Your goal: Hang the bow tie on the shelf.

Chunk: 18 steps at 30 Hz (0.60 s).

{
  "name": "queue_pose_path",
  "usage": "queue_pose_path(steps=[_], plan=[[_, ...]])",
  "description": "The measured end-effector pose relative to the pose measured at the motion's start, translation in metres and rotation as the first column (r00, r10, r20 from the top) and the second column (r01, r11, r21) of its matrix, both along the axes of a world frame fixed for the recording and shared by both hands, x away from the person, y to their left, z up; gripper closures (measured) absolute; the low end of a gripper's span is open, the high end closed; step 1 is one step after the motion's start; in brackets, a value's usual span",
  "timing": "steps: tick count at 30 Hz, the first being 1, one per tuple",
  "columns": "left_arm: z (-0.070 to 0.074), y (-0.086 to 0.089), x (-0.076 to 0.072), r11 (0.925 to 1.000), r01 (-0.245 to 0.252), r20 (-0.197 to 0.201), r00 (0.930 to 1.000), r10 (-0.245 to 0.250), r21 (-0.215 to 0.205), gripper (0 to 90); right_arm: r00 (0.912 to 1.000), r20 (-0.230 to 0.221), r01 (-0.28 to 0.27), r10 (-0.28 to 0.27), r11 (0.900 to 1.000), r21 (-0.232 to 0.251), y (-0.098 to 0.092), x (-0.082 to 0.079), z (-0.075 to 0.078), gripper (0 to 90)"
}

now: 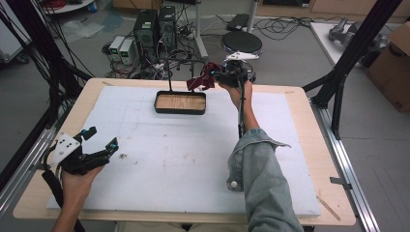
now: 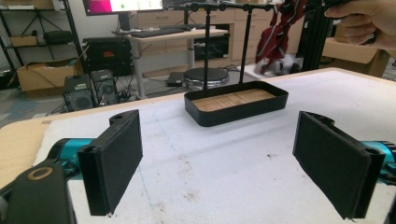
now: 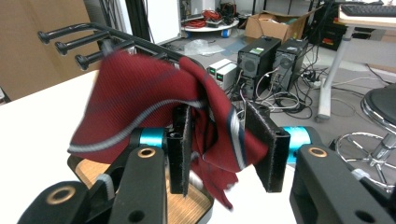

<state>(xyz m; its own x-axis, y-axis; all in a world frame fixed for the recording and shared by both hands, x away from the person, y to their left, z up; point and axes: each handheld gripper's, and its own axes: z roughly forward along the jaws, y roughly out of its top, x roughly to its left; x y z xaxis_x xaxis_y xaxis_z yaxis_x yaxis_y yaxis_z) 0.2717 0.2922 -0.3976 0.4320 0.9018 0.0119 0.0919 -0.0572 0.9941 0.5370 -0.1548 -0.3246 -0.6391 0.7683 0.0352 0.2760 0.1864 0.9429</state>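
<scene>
- The dark red striped necktie of woven cloth (image 3: 154, 100) is seen draped over the black metal rack with its three knobbed horizontal bars (image 3: 79, 44), above the far right corner of the black rectangular tray with a wooden floor (image 1: 180, 102).
- In the right gripper view the right gripper (image 3: 224, 144) has its jaws parted, with folds of the tie hanging between them; the left pad seems to touch the cloth, the right pad stands just off it, so the tie is judged released or nearly so rather than clamped.
- A slip is the main risk: the cloth is bunched unevenly on the bars, and if more weight hangs on one side it could slide off into the tray or past the table edge.
- A second risk is a snag: the rough black pads could catch the weave, so that a withdrawal of the gripper would drag the tie off the rack.
- The left gripper (image 2: 219, 163) is held wide apart with nothing between its jaws, low over the white foam sheet covering the table (image 1: 193, 154), well away from the rack.
- The high view gives the layout: tray at the far middle, the right hand raised beside the rack, the left hand near the front left corner.
- The left gripper view shows the rack's two upright posts rising from the tray, and the tie hanging at the crossbar's right end.
- How the cloth lies against the pads can be read from the right gripper view.
</scene>
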Motion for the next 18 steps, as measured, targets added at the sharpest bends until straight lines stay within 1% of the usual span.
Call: queue_pose_path(steps=[1, 5, 6, 9, 11, 12, 13, 14, 15, 16, 17, 18], plan=[[0.000, 0.000, 0.000, 1.0000, -0.003, 0.001, 1.0000, 0.003, -0.006, 16.1, 1.0000, -0.001, 0.000, 0.000, 1.000, 0.004, 0.000, 0.000, 0.000, 59.8], [0.000, 0.000, 0.000, 1.0000, 0.001, 0.001, 1.0000, -0.001, -0.004, 16.1, 1.0000, 0.008, 0.005, -0.005, 1.000, -0.001, -0.005, -0.006, 0.007, 49.0], [0.000, -0.001, 0.000, 1.0000, 0.003, 0.000, 1.0000, -0.003, -0.001, 16.1, 1.0000, 0.008, 0.005, -0.005, 1.000, -0.001, -0.005, -0.006, 0.007, 49.0], [0.000, -0.003, 0.001, 1.0000, 0.008, 0.001, 1.0000, -0.008, 0.000, 16.1, 0.9998, 0.008, 0.019, -0.019, 1.000, 0.012, -0.010, -0.011, 0.012, 44.3], [0.001, -0.004, 0.002, 0.9999, 0.010, 0.001, 1.0000, -0.010, -0.002, 16.1, 0.9996, 0.010, 0.028, -0.028, 0.999, 0.023, -0.017, -0.016, 0.018, 41.3], [0.001, -0.004, 0.002, 0.9999, 0.010, 0.001, 1.0000, -0.010, -0.002, 16.1, 0.9996, 0.010, 0.028, -0.028, 0.999, 0.023, -0.017, -0.016, 0.018, 41.3], [0.001, -0.005, 0.004, 0.9999, 0.012, 0.003, 0.9999, -0.012, -0.005, 16.1, 0.9987, 0.020, 0.046, -0.046, 0.999, 0.017, -0.023, -0.021, 0.021, 39.9], [0.000, -0.006, 0.004, 0.9999, 0.014, 0.002, 0.9999, -0.014, -0.004, 16.1, 0.9987, 0.020, 0.046, -0.046, 0.999, 0.017, -0.023, -0.021, 0.021, 39.9], [0.000, -0.007, 0.005, 0.9998, 0.018, 0.001, 0.9998, -0.018, -0.004, 16.1, 0.9965, 0.041, 0.073, -0.073, 0.997, -0.003, -0.029, -0.029, 0.022, 35.9], [0.000, -0.008, 0.006, 0.9998, 0.021, 0.000, 0.9998, -0.021, -0.004, 16.1, 0.9965, 0.041, 0.073, -0.073, 0.997, -0.003, -0.029, -0.029, 0.022, 35.9], [-0.001, -0.009, 0.007, 0.9997, 0.025, -0.001, 0.9997, -0.025, -0.002, 16.1, 0.9946, 0.040, 0.096, -0.095, 0.995, -0.006, -0.036, -0.037, 0.022, 30.3], [-0.001, -0.010, 0.007, 0.9996, 0.026, -0.001, 0.9997, -0.026, -0.002, 16.1, 0.9946, 0.040, 0.096, -0.095, 0.995, -0.006, -0.036, -0.037, 0.022, 30.3]])
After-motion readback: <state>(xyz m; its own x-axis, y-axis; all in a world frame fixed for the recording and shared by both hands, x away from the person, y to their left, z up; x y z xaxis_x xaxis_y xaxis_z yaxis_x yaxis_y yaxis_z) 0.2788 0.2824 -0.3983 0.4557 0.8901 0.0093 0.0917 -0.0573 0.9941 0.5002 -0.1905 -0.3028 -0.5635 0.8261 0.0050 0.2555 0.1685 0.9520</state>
